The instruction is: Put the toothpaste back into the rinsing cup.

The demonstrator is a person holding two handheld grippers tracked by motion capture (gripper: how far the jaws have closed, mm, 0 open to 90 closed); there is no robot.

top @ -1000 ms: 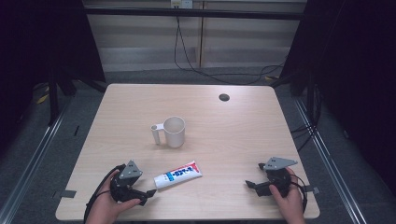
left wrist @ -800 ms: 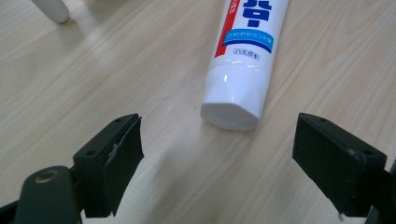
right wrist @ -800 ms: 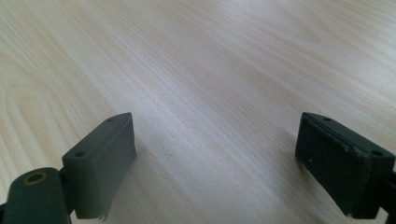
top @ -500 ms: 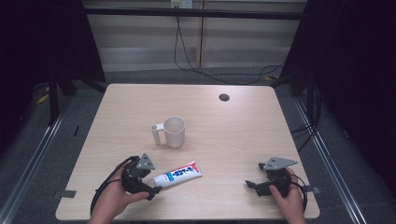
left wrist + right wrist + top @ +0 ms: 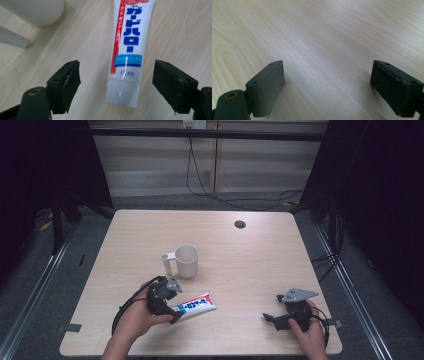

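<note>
A white toothpaste tube (image 5: pixel 199 303) with blue and red print lies flat on the wooden table (image 5: pixel 250 265), cap end toward my left gripper (image 5: pixel 175 304). In the left gripper view the tube (image 5: pixel 127 45) reaches in between the two jaws of the left gripper (image 5: pixel 117 67). The jaws have just been closing, but they stand apart from the tube on both sides and do not touch it. A white mug (image 5: pixel 186 261) stands upright just beyond, handle to the left. My right gripper (image 5: pixel 272 314) rests near the front right edge, open (image 5: pixel 327 67) over bare wood.
A dark round grommet (image 5: pixel 240 224) sits in the table's far side. The mug's base (image 5: pixel 37 12) and handle (image 5: pixel 12 38) are close at the upper left of the left gripper view. Black cables (image 5: pixel 125 307) trail from each gripper. Floor rails flank the table.
My left hand has moved right and slightly up, from the front left corner to the tube's cap end, now straddling it. The right hand has stayed still.
</note>
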